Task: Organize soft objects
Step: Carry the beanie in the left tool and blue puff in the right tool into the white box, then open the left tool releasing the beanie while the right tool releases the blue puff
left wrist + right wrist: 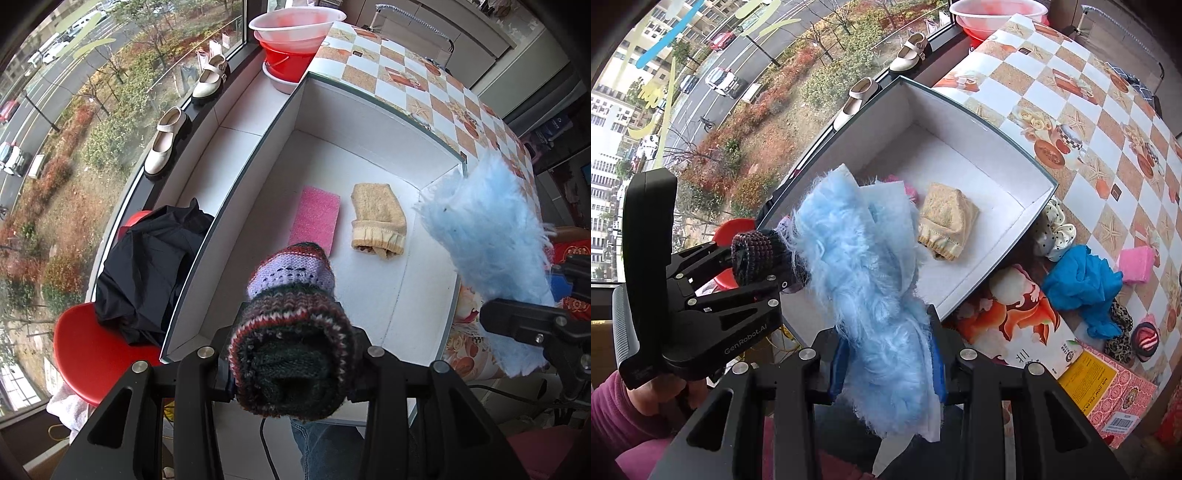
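My left gripper (291, 332) is shut on a rolled striped knitted sock (291, 280) and holds it over the near end of a white open box (369, 122). On the box floor lie a pink sponge (316, 221) and a beige folded sock (376, 221). My right gripper (886, 339) is shut on a fluffy light-blue cloth (857, 266), held above the box's (1008, 140) near corner. The cloth hides most of the pink sponge (911, 192); the beige sock (947, 221) shows beside it. The left gripper (757, 266) with the knitted sock (753, 251) is just left of the cloth.
On the checkered tablecloth (1108, 122) right of the box lie a polka-dot scrunchie (1054, 229), a blue crumpled cloth (1078, 284), another pink sponge (1136, 264), a red striped item (1147, 339) and a printed carton (1108, 387). A red stool (85, 354) bearing black clothing (147, 266) stands by the window.
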`<state>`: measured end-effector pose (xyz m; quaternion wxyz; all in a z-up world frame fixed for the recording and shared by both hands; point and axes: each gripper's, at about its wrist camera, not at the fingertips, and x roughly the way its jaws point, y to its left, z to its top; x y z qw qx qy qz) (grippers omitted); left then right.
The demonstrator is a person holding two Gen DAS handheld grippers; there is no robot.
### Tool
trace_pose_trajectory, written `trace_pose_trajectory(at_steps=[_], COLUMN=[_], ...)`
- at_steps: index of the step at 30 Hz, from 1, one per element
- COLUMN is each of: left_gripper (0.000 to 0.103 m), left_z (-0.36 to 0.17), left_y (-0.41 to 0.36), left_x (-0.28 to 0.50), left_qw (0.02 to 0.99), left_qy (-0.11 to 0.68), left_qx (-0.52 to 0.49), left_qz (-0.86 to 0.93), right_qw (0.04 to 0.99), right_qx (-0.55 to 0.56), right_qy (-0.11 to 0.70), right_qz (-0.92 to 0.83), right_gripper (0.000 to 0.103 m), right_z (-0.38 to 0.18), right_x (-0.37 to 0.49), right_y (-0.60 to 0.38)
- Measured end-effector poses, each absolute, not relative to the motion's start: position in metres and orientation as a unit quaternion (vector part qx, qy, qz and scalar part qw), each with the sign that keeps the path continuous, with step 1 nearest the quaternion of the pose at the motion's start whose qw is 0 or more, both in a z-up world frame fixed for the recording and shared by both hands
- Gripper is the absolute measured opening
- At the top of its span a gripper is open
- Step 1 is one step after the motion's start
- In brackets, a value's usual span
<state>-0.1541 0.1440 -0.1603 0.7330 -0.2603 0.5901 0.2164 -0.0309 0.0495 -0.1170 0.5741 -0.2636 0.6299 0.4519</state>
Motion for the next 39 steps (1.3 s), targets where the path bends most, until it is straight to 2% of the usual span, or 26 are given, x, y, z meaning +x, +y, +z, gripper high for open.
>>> trace_pose_trajectory(at_steps=[21,26,27,28,30,31,32,33,34,36,37,38,39], left_gripper=[0.044,0.052,0.054,0.060,0.073,0.080,0.081,0.082,0.084,0.089,0.098,0.102,0.102], left_z=[-0.170,-0.169,-0.168,-0.168,-0.167,-0.166,-0.165,-0.164,-0.163,-0.164,-0.166,-0.167,-0.167], left_y=[0.143,0.142,0.141,0.140,0.138,0.137,0.136,0.136,0.136,0.137,0.138,0.140,0.141], left_x=[-0.156,-0.154,-0.153,-0.153,-0.151,-0.150,-0.150,-0.149,-0.148,-0.146,-0.145,-0.145,-0.144], left_qw=[0.727,0.729,0.731,0.732,0.734,0.736,0.738,0.739,0.738,0.734,0.729,0.724,0.721], left_qy=[0.602,0.604,0.605,0.606,0.607,0.605,0.603,0.603,0.603,0.606,0.609,0.612,0.613], left_qx=[-0.250,-0.236,-0.230,-0.225,-0.220,-0.219,-0.216,-0.212,-0.210,-0.214,-0.221,-0.230,-0.244], left_qz=[0.215,0.218,0.218,0.218,0.212,0.211,0.212,0.214,0.218,0.221,0.220,0.219,0.213], right_qw=[0.553,0.550,0.551,0.554,0.558,0.561,0.564,0.569,0.577,0.587,0.590,0.594,0.597], right_qx=[-0.268,-0.261,-0.260,-0.258,-0.254,-0.252,-0.251,-0.251,-0.252,-0.249,-0.246,-0.245,-0.242], right_qy=[0.642,0.645,0.645,0.644,0.645,0.645,0.645,0.643,0.640,0.635,0.635,0.635,0.634], right_qz=[0.459,0.462,0.462,0.460,0.457,0.454,0.451,0.446,0.440,0.436,0.434,0.430,0.428], right_gripper=[0.037,0.038,0.044,0.047,0.047,0.051,0.058,0.080,0.093,0.094,0.096,0.103,0.103], right_z=[-0.137,-0.140,-0.141,-0.140,-0.139,-0.139,-0.138,-0.137,-0.135,-0.131,-0.130,-0.128,-0.127], right_x=[-0.043,-0.043,-0.042,-0.041,-0.039,-0.038,-0.037,-0.035,-0.033,-0.030,-0.027,-0.025,-0.022], right_y=[0.069,0.070,0.069,0.069,0.067,0.066,0.064,0.063,0.062,0.058,0.057,0.055,0.053])
